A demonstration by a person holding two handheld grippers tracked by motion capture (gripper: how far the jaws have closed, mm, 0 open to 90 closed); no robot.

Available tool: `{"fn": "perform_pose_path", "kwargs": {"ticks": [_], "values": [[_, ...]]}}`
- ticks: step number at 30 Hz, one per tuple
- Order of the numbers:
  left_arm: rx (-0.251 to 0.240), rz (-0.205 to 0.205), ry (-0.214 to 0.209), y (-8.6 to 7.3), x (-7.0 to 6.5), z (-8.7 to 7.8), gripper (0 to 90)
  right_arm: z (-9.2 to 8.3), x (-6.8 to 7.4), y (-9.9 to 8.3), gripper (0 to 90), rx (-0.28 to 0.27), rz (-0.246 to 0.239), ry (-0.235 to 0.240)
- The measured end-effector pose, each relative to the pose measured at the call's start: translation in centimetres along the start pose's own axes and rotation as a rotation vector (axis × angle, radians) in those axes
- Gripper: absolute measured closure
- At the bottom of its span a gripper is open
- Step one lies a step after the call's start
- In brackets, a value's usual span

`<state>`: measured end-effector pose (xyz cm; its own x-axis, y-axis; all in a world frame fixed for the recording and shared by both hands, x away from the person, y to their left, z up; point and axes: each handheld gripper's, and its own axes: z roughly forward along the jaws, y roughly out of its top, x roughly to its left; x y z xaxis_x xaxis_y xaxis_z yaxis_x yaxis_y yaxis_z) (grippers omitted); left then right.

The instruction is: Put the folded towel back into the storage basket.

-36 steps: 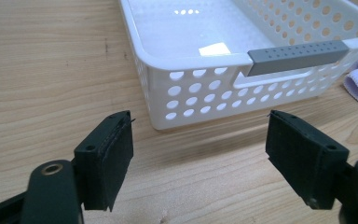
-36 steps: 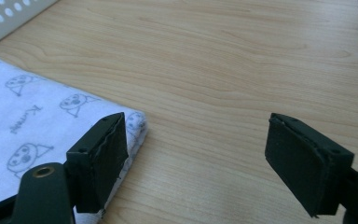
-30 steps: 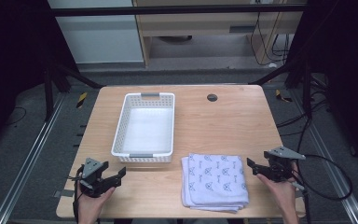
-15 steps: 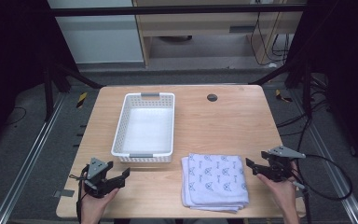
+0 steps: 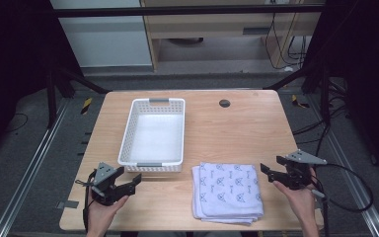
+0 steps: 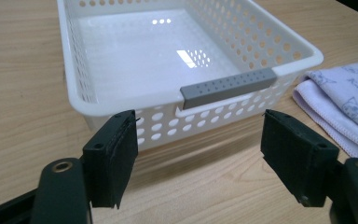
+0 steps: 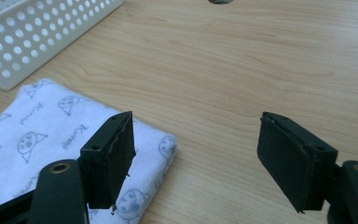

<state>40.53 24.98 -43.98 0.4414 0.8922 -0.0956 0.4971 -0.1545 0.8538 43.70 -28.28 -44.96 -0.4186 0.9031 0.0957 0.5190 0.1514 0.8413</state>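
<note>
A white perforated basket (image 5: pixel 128 133) with grey handles stands empty on the left half of the wooden table (image 5: pixel 227 133). A folded pale towel with a cat print (image 5: pixel 227 190) lies to its right, near the front edge. My left gripper (image 5: pixel 128 175) hovers at the front left, pointed at the basket's near handle (image 6: pixel 228 87). Its jaws have just been closing a little, and my left gripper (image 6: pixel 200 158) is still open with nothing between the pads. My right gripper (image 5: pixel 271 164) sits just right of the towel (image 7: pixel 42 135). My right gripper (image 7: pixel 196 158) has also narrowed slightly and stays open on nothing.
A dark round hole (image 5: pixel 224 103) marks the table's far side. Bare wood stretches right of the basket (image 6: pixel 307 51) and behind the towel (image 6: pixel 349 102). Cables trail off the table's right edge, and dark frame rails run along both sides.
Both hands stay about where they were. The left gripper has edged slightly right toward the basket's near end.
</note>
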Motion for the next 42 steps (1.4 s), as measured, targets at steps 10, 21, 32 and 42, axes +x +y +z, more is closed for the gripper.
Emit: {"fn": "perform_pose_path", "kwargs": {"ticks": [10,21,32,42], "values": [[-0.045,-0.006,-0.013,1.8,-0.3,-0.6,27.2,-0.9,-0.2,1.6,30.0,-0.034,0.015,0.009],[-0.060,0.014,-0.037,3.2,-1.8,0.0,28.5,-1.0,0.0,2.7,31.6,-0.046,0.010,0.022],[-0.066,0.050,-0.083,4.8,-4.3,1.2,30.5,-0.7,0.5,3.5,33.0,-0.050,0.002,0.043],[-0.068,0.073,-0.113,5.5,-6.1,2.1,31.3,-0.4,0.7,3.5,33.6,-0.053,-0.002,0.058]]}}
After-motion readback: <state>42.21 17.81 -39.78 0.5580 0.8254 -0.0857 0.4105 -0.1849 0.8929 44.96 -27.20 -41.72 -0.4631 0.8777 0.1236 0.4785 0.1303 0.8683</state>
